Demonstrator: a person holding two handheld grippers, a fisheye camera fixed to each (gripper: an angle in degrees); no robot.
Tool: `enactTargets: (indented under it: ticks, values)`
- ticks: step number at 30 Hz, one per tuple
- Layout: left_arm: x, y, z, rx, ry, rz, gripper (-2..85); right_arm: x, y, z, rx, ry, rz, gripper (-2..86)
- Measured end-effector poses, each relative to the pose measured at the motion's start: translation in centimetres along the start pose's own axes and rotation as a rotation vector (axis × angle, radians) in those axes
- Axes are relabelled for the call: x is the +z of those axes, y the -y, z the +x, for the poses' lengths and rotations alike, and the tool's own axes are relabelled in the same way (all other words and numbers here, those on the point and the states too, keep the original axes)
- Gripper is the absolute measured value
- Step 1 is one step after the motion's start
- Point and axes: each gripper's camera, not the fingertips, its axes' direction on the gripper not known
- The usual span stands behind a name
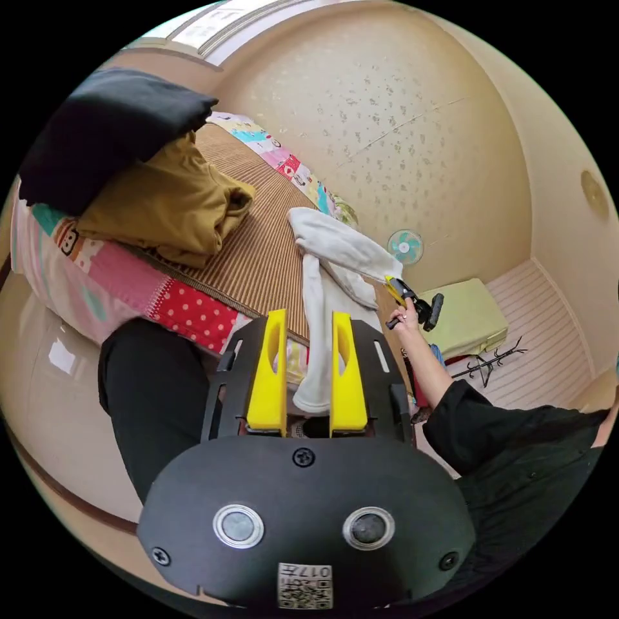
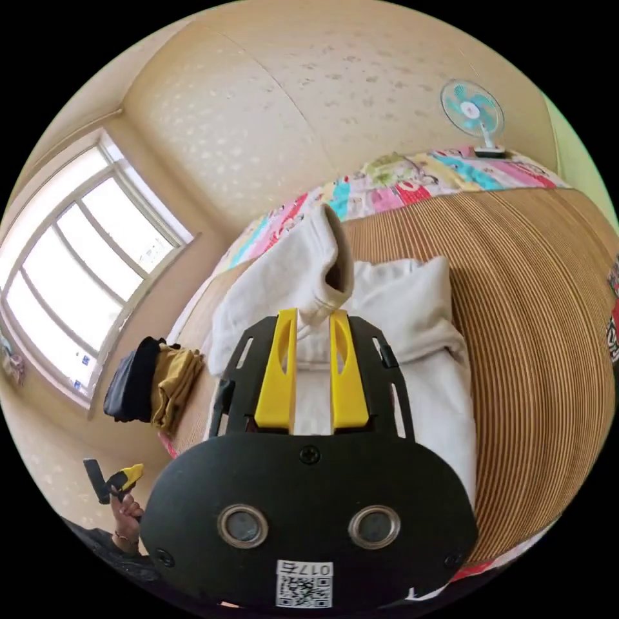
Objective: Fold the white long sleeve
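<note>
**While both sleeves are lifted, a white top is halfway to its first fold**

As a person works over a bed covered with a ribbed straw mat (image 2: pixel 535 309), the white long sleeve top (image 2: pixel 425 335) lies spread on that mat with its two sleeves raised off it. The right gripper (image 2: pixel 313 317) has its yellow jaws drawn close on a sleeve cuff (image 2: pixel 325 284), the cuff's open end standing just above the jaw tips. In the left gripper view, the left gripper (image 1: pixel 308 319) has a hanging length of the other sleeve (image 1: pixel 319 335) running down between its jaws; the jaws stand a little apart, and whether they truly pinch the cloth cannot be told. The same view catches the right gripper (image 1: pixel 401 291) in the person's hand (image 1: pixel 407 317), at the end of a sleeve stretched out from the body of the top.

The step in hand looks like gathering the sleeves. The next move would likely call for carrying both cuffs inward and laying them flat across the chest, keeping the cloth taut so it does not bunch. A stack of folded clothes (image 1: pixel 155 193), dark over mustard, sits well apart on the mat.
</note>
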Motion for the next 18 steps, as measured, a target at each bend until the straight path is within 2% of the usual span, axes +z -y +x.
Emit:
enactTargets:
  ticks: [1,4,9,13,15,18]
  values:
    - [2.2,0.0,0.1,0.012,0.003,-0.069,11.2,-0.1,-1.1,3.5,0.05,0.003,-0.081,10.3]
    - [6.8,-0.2,0.5,0.068,0.003,-0.218,11.7,-4.9,-5.2,6.8,0.043,-0.033,-0.043,11.4]
    - [10.7,0.1,-0.8,0.132,-0.036,-0.365,13.8,-12.3,-10.1,6.3,0.001,-0.054,-0.066,12.5]
    - [14.5,0.2,-3.2,0.119,-0.15,-0.529,14.1,-15.0,-12.3,6.6,0.039,-0.218,-0.222,13.2]
    - [15.0,0.1,-4.1,0.07,-0.188,-0.529,13.8,-15.1,-12.1,7.6,0.079,-0.2,-0.294,13.3]
    - [15.3,0.0,-4.7,0.048,-0.225,-0.536,13.6,-15.7,-11.0,8.8,0.138,-0.046,-0.292,13.6]
